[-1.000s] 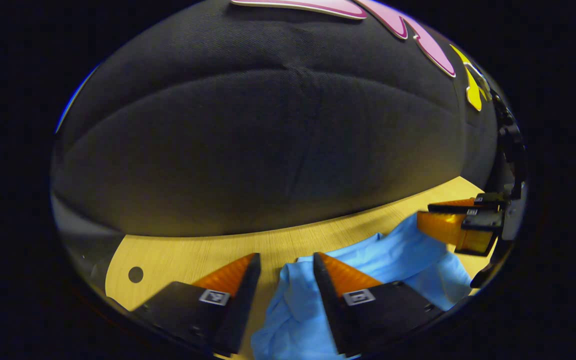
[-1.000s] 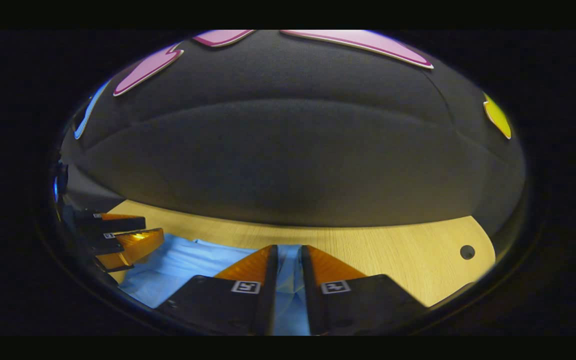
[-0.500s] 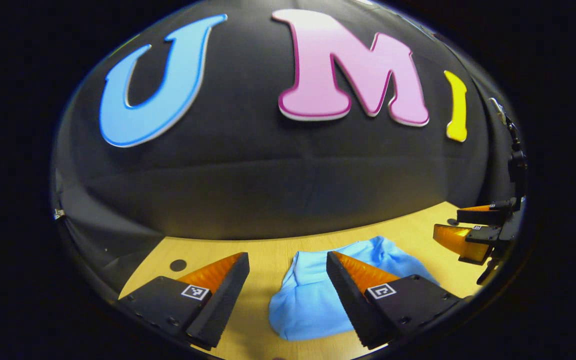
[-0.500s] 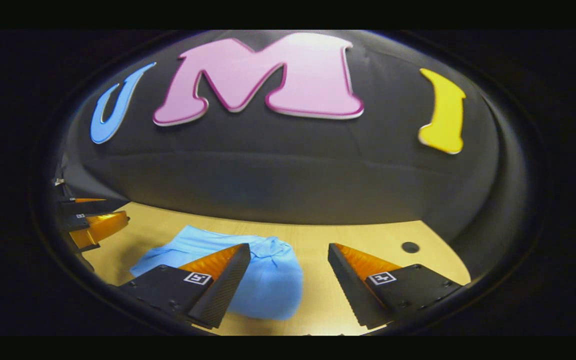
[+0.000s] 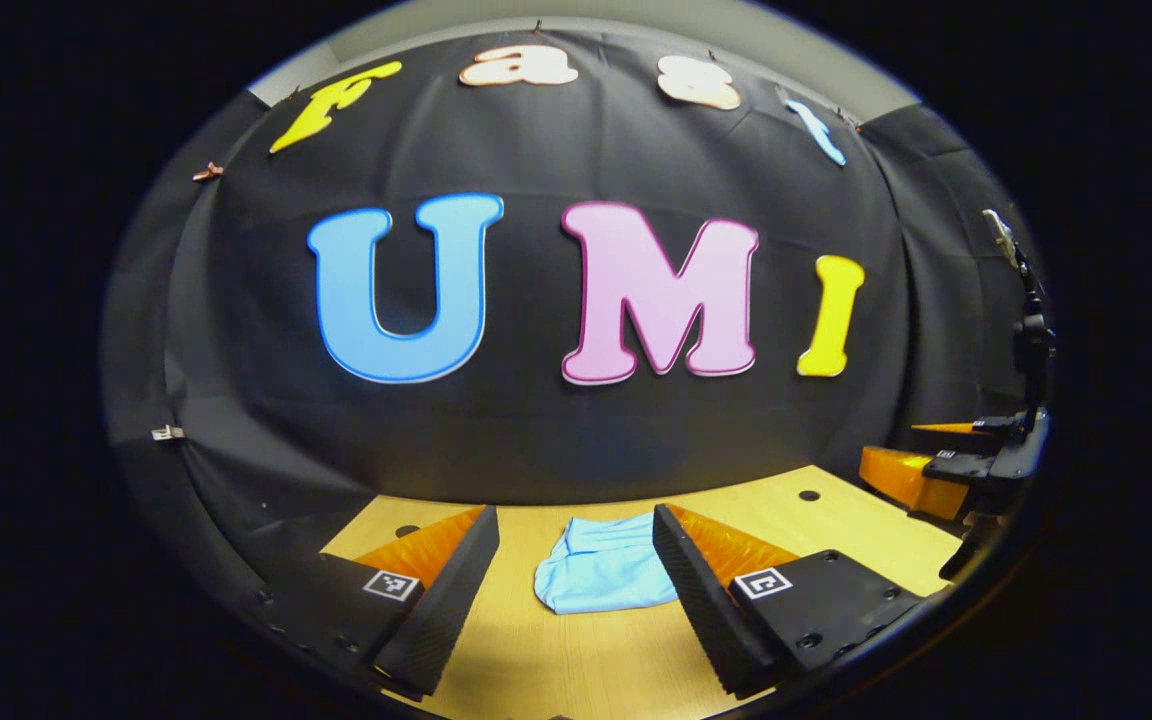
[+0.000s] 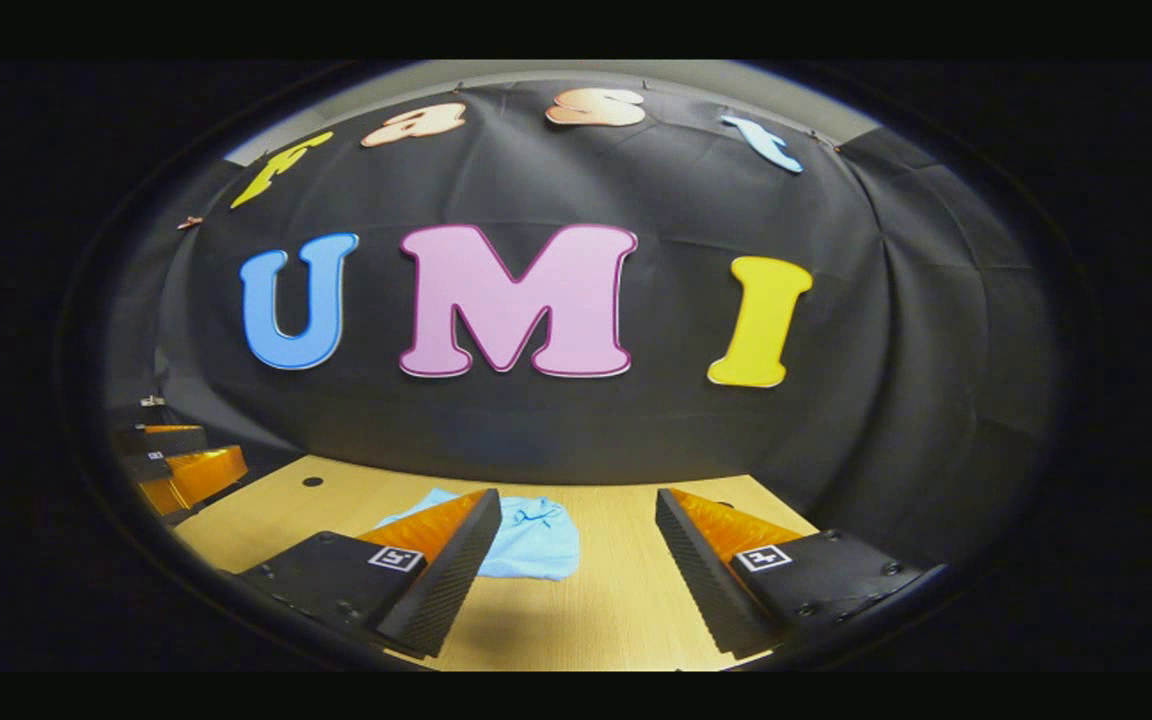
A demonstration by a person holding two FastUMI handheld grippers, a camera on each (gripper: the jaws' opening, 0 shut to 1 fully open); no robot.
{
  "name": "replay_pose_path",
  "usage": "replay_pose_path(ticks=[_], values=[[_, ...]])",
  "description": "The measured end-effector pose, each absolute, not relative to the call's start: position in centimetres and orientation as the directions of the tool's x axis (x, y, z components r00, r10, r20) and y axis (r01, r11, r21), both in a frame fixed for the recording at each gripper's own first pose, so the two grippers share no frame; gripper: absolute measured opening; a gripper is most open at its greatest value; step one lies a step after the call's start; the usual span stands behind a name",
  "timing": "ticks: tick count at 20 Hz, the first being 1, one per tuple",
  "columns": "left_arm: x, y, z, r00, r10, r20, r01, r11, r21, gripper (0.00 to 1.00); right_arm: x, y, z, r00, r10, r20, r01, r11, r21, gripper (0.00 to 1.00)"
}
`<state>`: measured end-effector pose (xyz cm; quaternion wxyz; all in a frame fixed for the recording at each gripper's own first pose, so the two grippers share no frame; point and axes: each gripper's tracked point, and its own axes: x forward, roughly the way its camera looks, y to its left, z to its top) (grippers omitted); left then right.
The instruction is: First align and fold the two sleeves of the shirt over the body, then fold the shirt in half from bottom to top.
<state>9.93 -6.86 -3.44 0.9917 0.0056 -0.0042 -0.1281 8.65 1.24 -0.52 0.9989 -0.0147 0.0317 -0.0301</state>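
Note:
The light blue shirt (image 5: 601, 575) lies folded into a small bundle on the wooden table (image 5: 586, 660), well ahead of both grippers. In the left gripper view my left gripper (image 5: 576, 560) is open and the shirt shows in the gap between its fingers, farther off and untouched. In the right gripper view the shirt (image 6: 534, 540) sits ahead and left, partly hidden by the left finger of my right gripper (image 6: 576, 545), which is open and holds nothing. The right gripper (image 5: 936, 470) also appears at the far right of the left gripper view, and the left gripper (image 6: 171, 470) at the far left of the right gripper view.
The table (image 6: 596, 620) ends at the black cloth wall behind the shirt. Small round holes mark the tabletop near its back corners (image 5: 809, 495) (image 6: 312, 481). Bare wood lies between the grippers and the shirt.
The right gripper went from shut on the shirt to open. Both grippers pulled back and up, so the folded shirt now lies farther off and looks smaller.

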Motion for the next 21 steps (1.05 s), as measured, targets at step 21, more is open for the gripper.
replay_pose_path(ticks=[21], values=[[-10.9, -2.2, -5.4, 0.967, -0.254, -0.023, 0.253, 0.967, -0.038, 0.99, -14.1, 3.6, 0.0, 0.995, -0.07, -0.071, 0.071, 0.997, 0.003, 0.97]])
